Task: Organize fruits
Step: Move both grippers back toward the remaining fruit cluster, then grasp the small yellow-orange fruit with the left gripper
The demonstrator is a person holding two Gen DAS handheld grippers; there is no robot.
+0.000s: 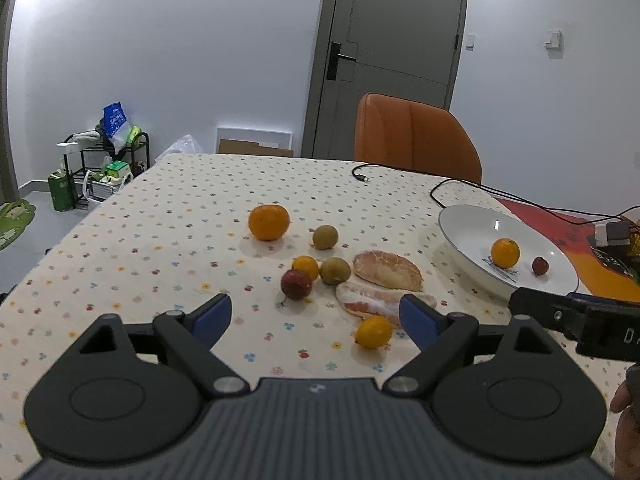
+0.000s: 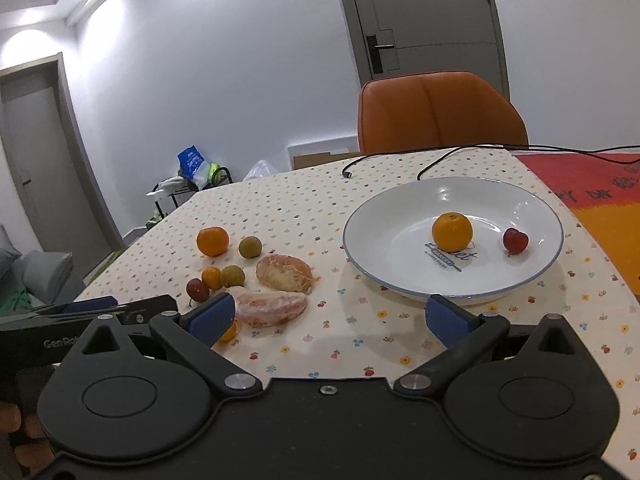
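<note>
You are holding your left gripper [image 1: 316, 316] spread wide and empty over the scattered round orange citrus fruits [image 1: 268, 222] and pale peeled pomelo segments [image 1: 387, 270] (all loose on the dotted tablecloth [image 1: 160, 232]); your right gripper [image 2: 328, 318] is gaping empty before the white blue-rimmed plate [image 2: 384, 220] carrying a small orange [image 2: 452, 231] and a red plum [image 2: 515, 241].

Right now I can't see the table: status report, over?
Left gripper open, empty. Right gripper open, empty. Plate holds orange, red fruit; rest on tablecloth. Nothing blocking.
</note>
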